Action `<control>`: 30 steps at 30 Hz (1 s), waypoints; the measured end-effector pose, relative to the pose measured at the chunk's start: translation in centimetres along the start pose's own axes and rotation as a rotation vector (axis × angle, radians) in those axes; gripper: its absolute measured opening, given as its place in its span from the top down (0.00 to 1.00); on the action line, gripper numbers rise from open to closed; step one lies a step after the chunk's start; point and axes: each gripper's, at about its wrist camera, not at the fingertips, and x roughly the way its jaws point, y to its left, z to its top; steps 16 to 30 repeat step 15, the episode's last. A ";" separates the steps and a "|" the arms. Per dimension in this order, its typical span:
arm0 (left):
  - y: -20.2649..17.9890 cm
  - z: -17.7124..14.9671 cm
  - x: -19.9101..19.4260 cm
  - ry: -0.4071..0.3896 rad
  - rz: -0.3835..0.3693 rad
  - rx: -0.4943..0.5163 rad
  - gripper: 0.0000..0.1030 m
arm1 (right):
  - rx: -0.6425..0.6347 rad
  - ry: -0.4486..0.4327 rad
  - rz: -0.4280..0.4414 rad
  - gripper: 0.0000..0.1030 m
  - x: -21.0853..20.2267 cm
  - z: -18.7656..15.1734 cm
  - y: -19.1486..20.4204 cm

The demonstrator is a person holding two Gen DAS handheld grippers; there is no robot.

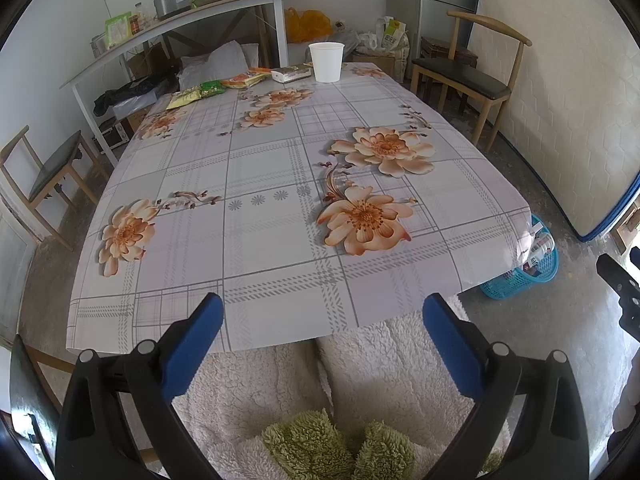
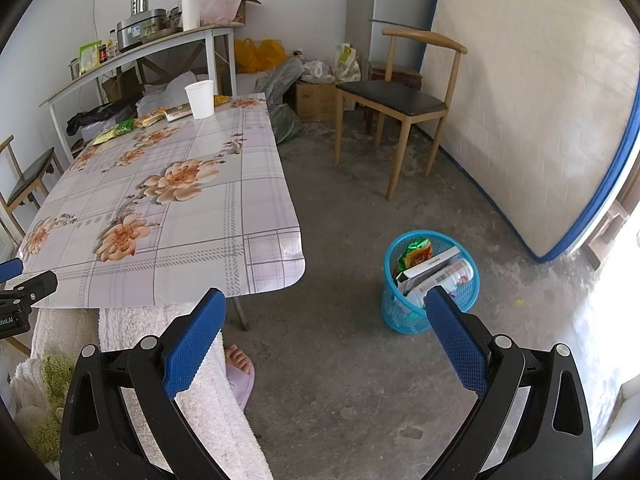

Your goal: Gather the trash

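A white paper cup (image 1: 326, 61) stands at the table's far edge, with a small box (image 1: 291, 73) and several snack wrappers (image 1: 218, 87) beside it; the cup also shows in the right wrist view (image 2: 200, 99). A blue mesh trash basket (image 2: 430, 286) holding boxes and wrappers stands on the floor right of the table; in the left wrist view it peeks out past the table corner (image 1: 524, 274). My left gripper (image 1: 322, 312) is open and empty at the table's near edge. My right gripper (image 2: 325, 308) is open and empty above the floor, left of the basket.
The flowered tablecloth table (image 1: 280, 184) fills the middle. A wooden chair (image 2: 394, 98) stands at the far right, another chair (image 1: 48, 172) at the left. A cluttered shelf table (image 1: 180, 16) and bags line the back wall. A mattress (image 2: 532, 92) leans right. The person's legs (image 2: 216, 400) are below.
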 end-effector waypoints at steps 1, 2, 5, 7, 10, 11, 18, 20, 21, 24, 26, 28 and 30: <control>0.0 0.0 0.0 0.001 0.000 0.000 0.05 | -0.001 0.001 0.000 0.07 0.0 0.1 0.0; 0.0 0.0 0.0 0.001 0.000 0.000 0.05 | -0.001 0.001 0.001 0.07 -0.1 0.1 0.0; 0.0 0.0 0.0 0.001 0.000 -0.001 0.05 | 0.000 0.001 0.001 0.07 -0.1 0.1 0.1; 0.0 0.0 0.0 0.001 -0.001 -0.001 0.05 | 0.000 0.001 0.000 0.07 -0.2 0.1 0.1; 0.0 0.0 0.0 0.002 0.000 -0.004 0.05 | 0.000 0.001 0.001 0.07 -0.2 0.1 0.1; 0.0 0.0 0.0 0.001 0.000 -0.006 0.05 | 0.000 0.001 0.001 0.07 -0.2 0.1 0.1; 0.0 -0.3 0.2 0.004 -0.001 -0.012 0.05 | 0.000 0.001 0.001 0.07 -0.2 0.1 0.1; 0.0 -0.3 0.2 0.004 -0.001 -0.012 0.05 | 0.000 0.001 0.001 0.07 -0.2 0.1 0.1; 0.0 -0.3 0.2 0.004 -0.001 -0.012 0.05 | 0.000 0.001 0.001 0.07 -0.2 0.1 0.1; 0.0 -0.3 0.2 0.004 -0.001 -0.012 0.05 | 0.000 0.001 0.001 0.07 -0.2 0.1 0.1; 0.0 -0.3 0.2 0.004 -0.001 -0.012 0.05 | 0.000 0.001 0.001 0.07 -0.2 0.1 0.1; 0.0 -0.3 0.2 0.004 -0.001 -0.012 0.05 | 0.000 0.001 0.001 0.07 -0.2 0.1 0.1; 0.0 -0.3 0.2 0.004 -0.001 -0.012 0.05 | 0.000 0.001 0.001 0.07 -0.2 0.1 0.1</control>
